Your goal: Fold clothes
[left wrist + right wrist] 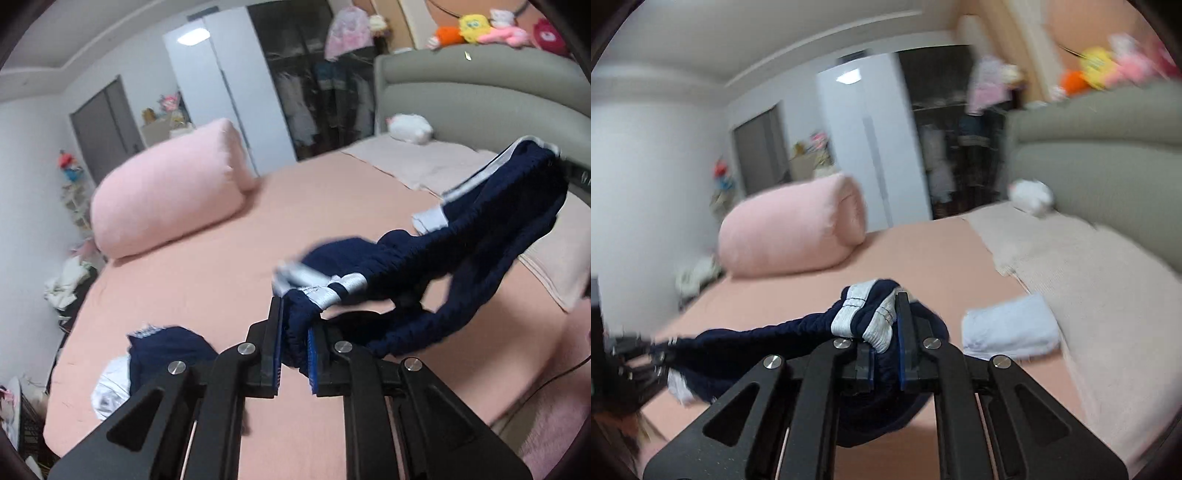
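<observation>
Here the left gripper (295,332) is clenched on one end of the navy garment (461,251) and the right gripper (886,339) is clenched on the other, so it hangs stretched in the air above the bed (221,266), likely to straighten it. A folded pale cloth (1010,326) lies near the bed's headboard edge.
</observation>
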Demonstrator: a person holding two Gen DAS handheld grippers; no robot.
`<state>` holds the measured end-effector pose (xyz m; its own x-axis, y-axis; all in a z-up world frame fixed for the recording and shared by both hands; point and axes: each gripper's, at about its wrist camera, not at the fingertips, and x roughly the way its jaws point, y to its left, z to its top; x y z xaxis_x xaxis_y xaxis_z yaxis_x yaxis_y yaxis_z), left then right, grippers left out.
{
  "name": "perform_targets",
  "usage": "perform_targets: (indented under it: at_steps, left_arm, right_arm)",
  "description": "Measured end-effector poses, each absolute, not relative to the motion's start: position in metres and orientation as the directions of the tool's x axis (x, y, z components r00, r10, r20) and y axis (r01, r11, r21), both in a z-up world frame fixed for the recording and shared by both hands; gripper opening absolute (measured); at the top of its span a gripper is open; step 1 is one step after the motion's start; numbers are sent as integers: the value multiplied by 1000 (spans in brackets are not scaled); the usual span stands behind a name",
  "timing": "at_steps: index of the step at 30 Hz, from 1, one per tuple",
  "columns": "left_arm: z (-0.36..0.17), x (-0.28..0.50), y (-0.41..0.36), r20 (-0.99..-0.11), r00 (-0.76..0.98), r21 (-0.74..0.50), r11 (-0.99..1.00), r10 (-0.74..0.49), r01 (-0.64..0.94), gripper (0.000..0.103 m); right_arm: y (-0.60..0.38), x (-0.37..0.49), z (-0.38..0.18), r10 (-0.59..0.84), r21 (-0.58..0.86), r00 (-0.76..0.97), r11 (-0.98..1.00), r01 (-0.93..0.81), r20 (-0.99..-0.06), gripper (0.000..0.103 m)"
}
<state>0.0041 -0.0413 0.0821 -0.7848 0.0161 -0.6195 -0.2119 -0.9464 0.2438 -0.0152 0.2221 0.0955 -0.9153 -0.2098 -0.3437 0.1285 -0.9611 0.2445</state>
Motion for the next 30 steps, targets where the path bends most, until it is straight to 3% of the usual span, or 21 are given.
perform_targets:
  at_steps: [2, 4, 6, 8, 9, 11, 12, 14, 18, 21, 24, 26, 27, 28, 30]
  left_arm:
    - [30, 0, -26, -721, -693, 246, -936, -4, -251, 13]
    - [-34, -3, -15, -829, -558, 228, -931, -32, -285, 13]
    - [-77, 5, -9, -893, -449, 188, -938, -39, -292, 14]
    - [-107, 14, -6, -924, -379, 165, -945, -48, -282, 21]
    - [-111, 18, -7, -923, -379, 174, -947, -61, -270, 26]
    - [-110, 25, -8, -908, -412, 175, -958, -69, -226, 47]
    - [-107, 29, -10, -899, -433, 163, -965, -61, -203, 51]
    - [-99, 35, -19, -890, -457, 101, -982, -16, -162, 52]
    - [-107, 35, -31, -913, -398, -70, -996, 85, -53, 53]
    - [-124, 43, -41, -920, -364, -164, -986, 144, 24, 53]
    - [-124, 43, -44, -911, -376, -199, -979, 170, 39, 41]
    - [-120, 41, -38, -905, -391, -187, -982, 167, 14, 19]
    - [-116, 39, -35, -904, -397, -170, -985, 159, -7, 16]
    - [-111, 38, -28, -903, -407, -132, -991, 135, -34, 14]
    - [-98, 26, -25, -900, -421, -79, -993, 109, -87, 10]
  right_arm:
    - [233, -13, 52, -162, 273, -895, -961, 48, -415, 6]
    - [239, -21, -10, -162, 269, -791, -963, -3, -590, 7]
    - [242, -23, -68, -179, 259, -630, -965, -35, -755, 7]
    - [241, -21, -110, -177, 226, -483, -973, -43, -857, 7]
    - [239, -17, -118, -171, 209, -445, -977, -38, -879, 7]
    - [232, -7, -114, -140, 162, -449, -987, -12, -882, 10]
    - [229, -3, -109, -121, 136, -463, -991, 1, -878, 13]
    - [222, 3, -101, -77, 71, -496, -997, 30, -865, 22]
    - [215, 0, -104, 8, -52, -510, -996, 72, -860, 24]
    - [224, -7, -114, 5, -39, -471, -997, 61, -882, 24]
    - [237, -14, -123, -15, -2, -426, -999, 40, -905, 30]
    - [240, -16, -130, -46, 30, -385, -998, 47, -922, 30]
    - [241, -18, -133, -76, 58, -371, -997, 59, -925, 28]
    - [241, -21, -133, -101, 79, -371, -994, 75, -923, 15]
    - [240, -30, -109, -137, 107, -423, -990, 93, -896, 9]
